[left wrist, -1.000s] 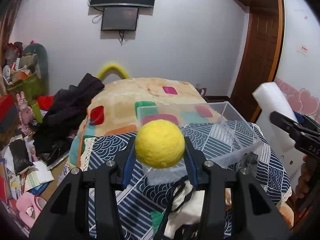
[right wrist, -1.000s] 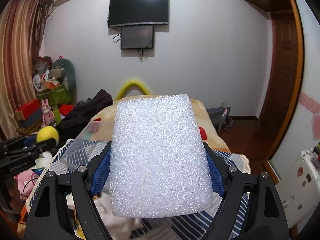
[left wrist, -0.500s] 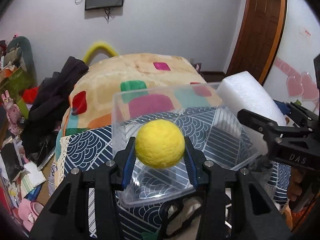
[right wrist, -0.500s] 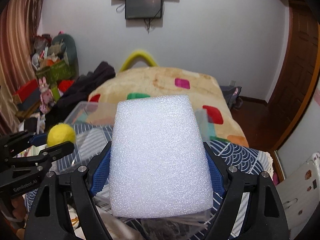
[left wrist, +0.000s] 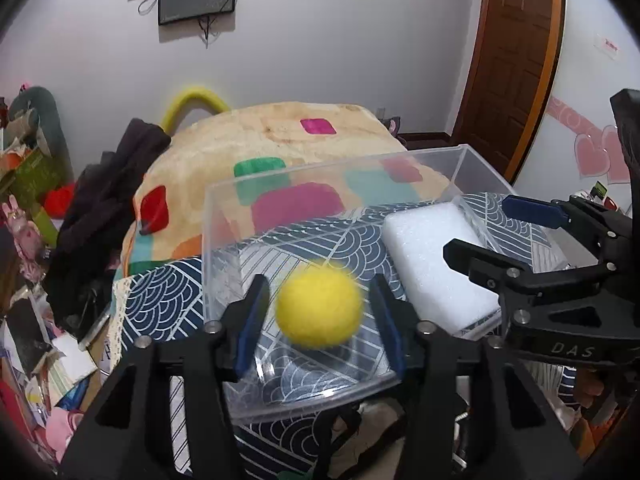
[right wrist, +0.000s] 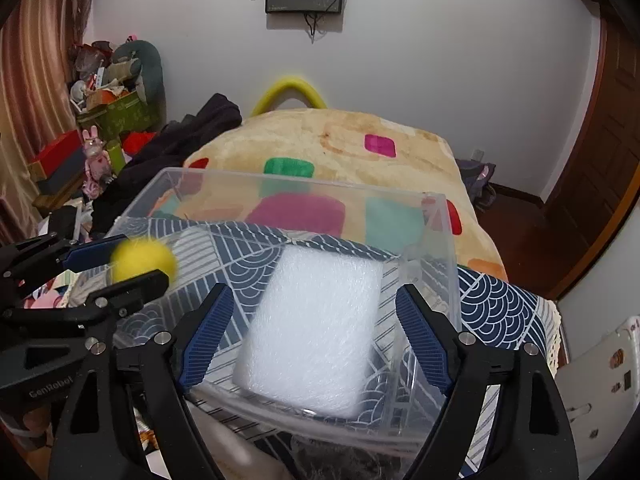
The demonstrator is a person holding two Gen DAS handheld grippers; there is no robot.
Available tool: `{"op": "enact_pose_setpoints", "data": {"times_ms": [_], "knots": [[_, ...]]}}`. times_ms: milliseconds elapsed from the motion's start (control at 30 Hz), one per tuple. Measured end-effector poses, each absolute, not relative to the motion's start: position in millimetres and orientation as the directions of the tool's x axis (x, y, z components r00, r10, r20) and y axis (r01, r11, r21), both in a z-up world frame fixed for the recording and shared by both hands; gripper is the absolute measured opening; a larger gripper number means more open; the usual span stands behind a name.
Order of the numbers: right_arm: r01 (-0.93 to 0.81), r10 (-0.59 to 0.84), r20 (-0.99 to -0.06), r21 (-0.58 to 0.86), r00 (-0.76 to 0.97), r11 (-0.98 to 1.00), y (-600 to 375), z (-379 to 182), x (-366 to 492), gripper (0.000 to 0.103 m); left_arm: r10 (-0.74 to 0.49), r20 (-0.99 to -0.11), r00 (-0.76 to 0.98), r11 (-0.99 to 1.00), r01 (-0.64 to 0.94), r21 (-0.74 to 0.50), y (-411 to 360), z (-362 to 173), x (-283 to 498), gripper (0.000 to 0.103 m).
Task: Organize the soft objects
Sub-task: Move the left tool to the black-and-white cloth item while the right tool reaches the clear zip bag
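Observation:
A clear plastic box (left wrist: pixel 224 216) stands on a blue patterned cloth. A yellow felt ball (left wrist: pixel 319 309), blurred, is between the spread fingers of my left gripper (left wrist: pixel 320 320) over the box, touching neither pad. A white foam block (right wrist: pixel 316 328) is inside the box at its right side, apart from the wide-open fingers of my right gripper (right wrist: pixel 310 340) just above it. The block also shows in the left wrist view (left wrist: pixel 436 256), and the ball shows in the right wrist view (right wrist: pixel 143 260).
A beige blanket with coloured squares (left wrist: pixel 280 136) covers the bed behind the box. Dark clothes (left wrist: pixel 108 196) and clutter lie at the left. A wooden door (left wrist: pixel 508 60) is at the right. A white object (right wrist: pixel 600 364) sits at the far right.
Both grippers moved down over the box and opened. The foam block left the right gripper and now lies in the box. The ball is loose between the left fingers.

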State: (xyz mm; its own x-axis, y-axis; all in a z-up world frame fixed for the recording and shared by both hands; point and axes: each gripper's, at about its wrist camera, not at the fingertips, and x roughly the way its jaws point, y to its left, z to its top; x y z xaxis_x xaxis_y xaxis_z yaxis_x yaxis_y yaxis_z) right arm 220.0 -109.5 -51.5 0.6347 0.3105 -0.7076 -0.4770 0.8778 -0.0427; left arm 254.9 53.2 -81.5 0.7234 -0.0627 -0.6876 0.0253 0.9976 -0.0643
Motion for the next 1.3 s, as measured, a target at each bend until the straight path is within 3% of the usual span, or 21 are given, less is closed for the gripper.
{"op": "enact_pose_setpoints", "data": {"times_ms": [533,700,1033,1300], "knots": [[-0.447,0.364,-0.556,-0.015,0.747,0.894,-142,-4,175,0.089,-0.013,-0.562,0.827,0.999,-0.006,-0.032,60,-33,194,0.088],[-0.423,0.349,-0.531,-0.021,0.772,0.906,-155,-9,159,0.089,-0.013,-0.564,0.826,1.000,-0.004,-0.029,58,-38,172,0.090],[-0.387,0.298,-0.589,-0.028,0.751,0.922,-173,-44,143,0.089,-0.003,-0.629,0.777,1.000,-0.005,-0.011,50,-81,130,0.091],[-0.371,0.296,-0.644,0.020,0.705,0.928,-190,-70,134,0.089,-0.068,-0.674,0.735,0.995,0.001,-0.099,51,-113,108,0.091]]}}
